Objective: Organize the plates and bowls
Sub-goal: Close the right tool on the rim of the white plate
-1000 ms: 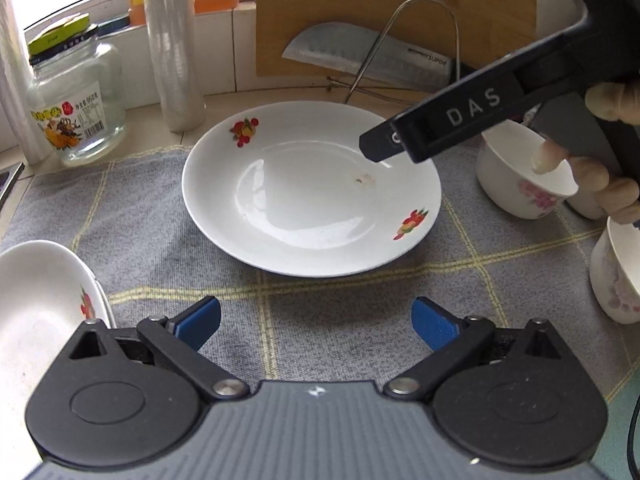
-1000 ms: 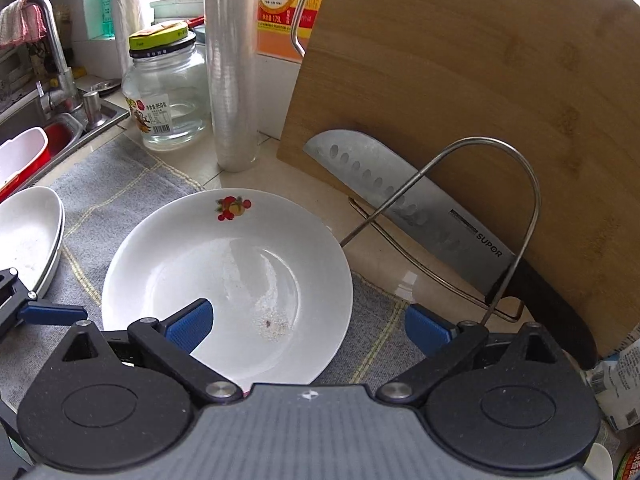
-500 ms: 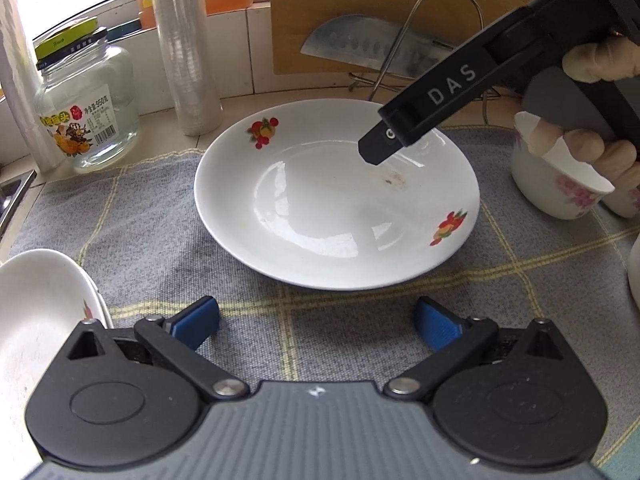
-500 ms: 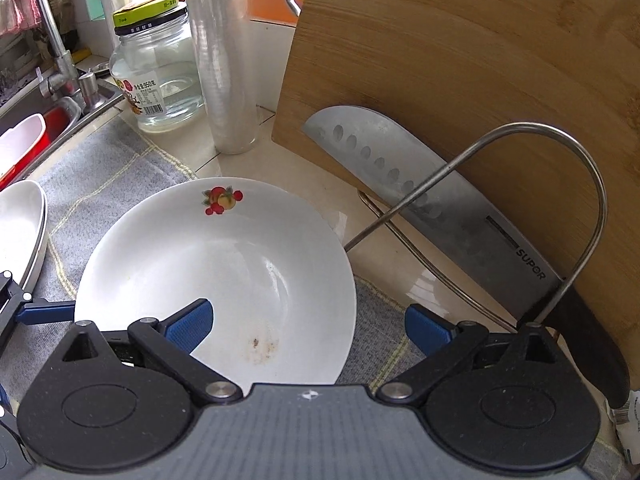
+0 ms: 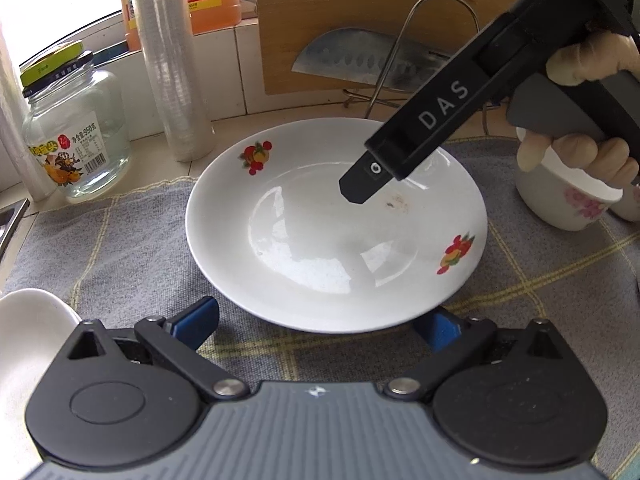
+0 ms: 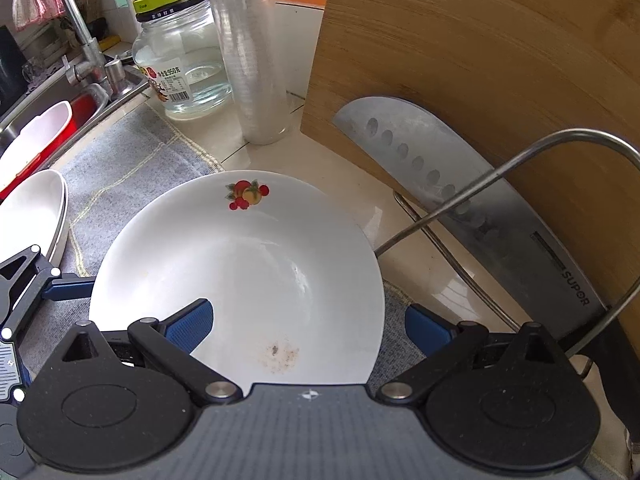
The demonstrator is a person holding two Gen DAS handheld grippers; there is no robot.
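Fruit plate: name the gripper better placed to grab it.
Right, probably. The right gripper is open astride the plate's rim, one finger inside, one outside. The left gripper is open too, but merely faces the near edge.

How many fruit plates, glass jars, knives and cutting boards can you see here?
Fruit plate: 1
Glass jar: 1
Knife: 1
Cutting board: 1
Total: 4
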